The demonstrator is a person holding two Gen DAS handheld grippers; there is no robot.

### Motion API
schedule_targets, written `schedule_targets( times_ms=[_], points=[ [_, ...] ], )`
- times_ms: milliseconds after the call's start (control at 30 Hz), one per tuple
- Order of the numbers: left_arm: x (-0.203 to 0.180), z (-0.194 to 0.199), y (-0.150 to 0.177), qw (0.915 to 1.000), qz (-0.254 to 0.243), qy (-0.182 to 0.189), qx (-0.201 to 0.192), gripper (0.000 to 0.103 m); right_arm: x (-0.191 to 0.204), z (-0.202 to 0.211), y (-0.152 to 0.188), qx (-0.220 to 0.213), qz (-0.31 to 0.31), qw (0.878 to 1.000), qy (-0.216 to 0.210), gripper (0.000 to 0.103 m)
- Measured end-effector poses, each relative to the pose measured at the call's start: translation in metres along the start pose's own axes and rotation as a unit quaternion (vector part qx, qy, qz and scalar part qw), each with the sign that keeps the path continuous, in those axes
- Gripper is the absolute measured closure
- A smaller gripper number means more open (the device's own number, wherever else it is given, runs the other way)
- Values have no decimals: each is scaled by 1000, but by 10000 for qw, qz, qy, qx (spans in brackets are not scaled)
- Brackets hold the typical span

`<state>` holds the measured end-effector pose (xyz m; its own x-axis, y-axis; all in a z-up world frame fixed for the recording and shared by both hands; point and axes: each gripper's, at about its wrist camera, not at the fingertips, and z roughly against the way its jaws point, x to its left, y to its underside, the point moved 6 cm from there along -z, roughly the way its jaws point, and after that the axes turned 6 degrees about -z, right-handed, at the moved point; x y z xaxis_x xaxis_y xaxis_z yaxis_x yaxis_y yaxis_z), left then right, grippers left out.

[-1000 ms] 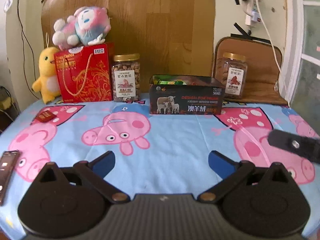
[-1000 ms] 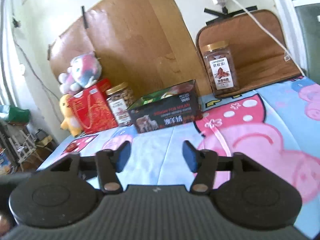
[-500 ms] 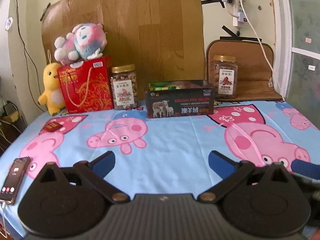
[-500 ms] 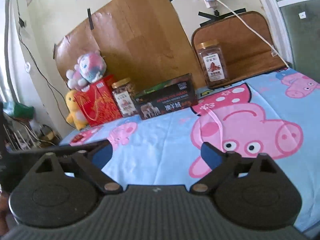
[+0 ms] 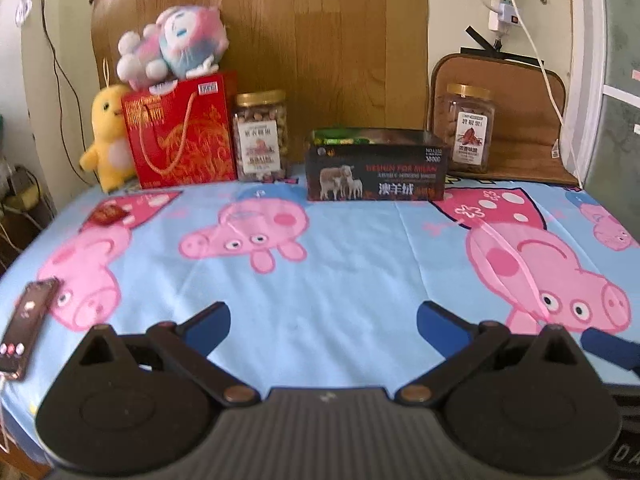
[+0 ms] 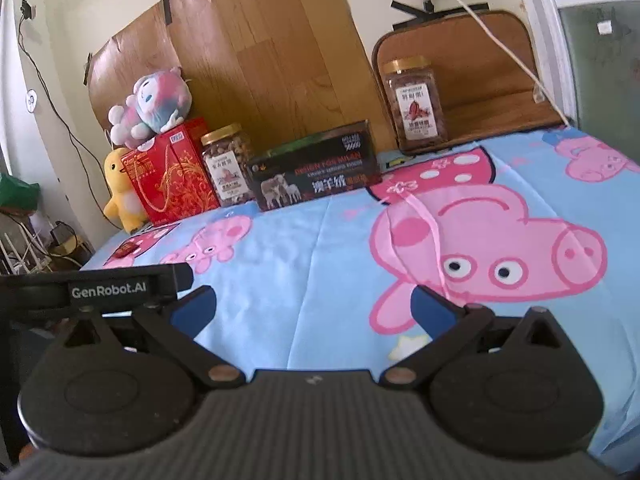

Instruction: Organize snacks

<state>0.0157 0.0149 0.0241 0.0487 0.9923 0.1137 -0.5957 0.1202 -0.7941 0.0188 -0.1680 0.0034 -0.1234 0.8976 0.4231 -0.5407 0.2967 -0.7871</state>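
A dark open-topped box (image 5: 376, 164) (image 6: 316, 170) with green packets inside stands at the back middle of the table. A nut jar (image 5: 261, 136) (image 6: 227, 164) is left of it, a second jar (image 5: 466, 132) (image 6: 416, 100) to its right. A small red packet (image 5: 107, 213) (image 6: 127, 249) lies at the left. My left gripper (image 5: 323, 320) is open over bare cloth at the near edge. My right gripper (image 6: 313, 304) has its jaws still opening, wide, with nothing between them. One blue fingertip (image 5: 604, 346) of it shows at the left wrist view's right edge.
A red gift bag (image 5: 180, 128) with a plush toy (image 5: 176, 46) on top and a yellow duck plush (image 5: 106, 136) stand at the back left. A phone (image 5: 26, 328) lies at the near left edge. A brown cushion (image 5: 508, 116) leans at the back right. The cartoon-pig cloth (image 5: 352, 256) covers the table.
My right gripper's jaws have spread from narrow to wide. Its view has drawn back from the box and come level. In the left view the right gripper has sunk to the lower right edge.
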Motion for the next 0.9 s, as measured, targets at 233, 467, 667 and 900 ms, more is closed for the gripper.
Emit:
schedule_targets(
  times_ms=[233, 467, 667, 900],
  points=[
    [-4, 6, 0, 10000, -64, -34, -19, 0, -2, 5, 2, 17, -55, 10000, 26, 0],
    [-7, 3, -1, 9999, -106, -98, 45, 0, -4, 10, 1, -86, -42, 9999, 81, 0],
    [-7, -1, 4, 9998, -134, -104, 138, 0, -15, 8, -2, -139, -252, 9991, 297, 0],
    [-6, -2, 6, 9998, -115, -77, 174, 0, -10, 10, -2, -146, -70, 9994, 307, 0]
  ],
)
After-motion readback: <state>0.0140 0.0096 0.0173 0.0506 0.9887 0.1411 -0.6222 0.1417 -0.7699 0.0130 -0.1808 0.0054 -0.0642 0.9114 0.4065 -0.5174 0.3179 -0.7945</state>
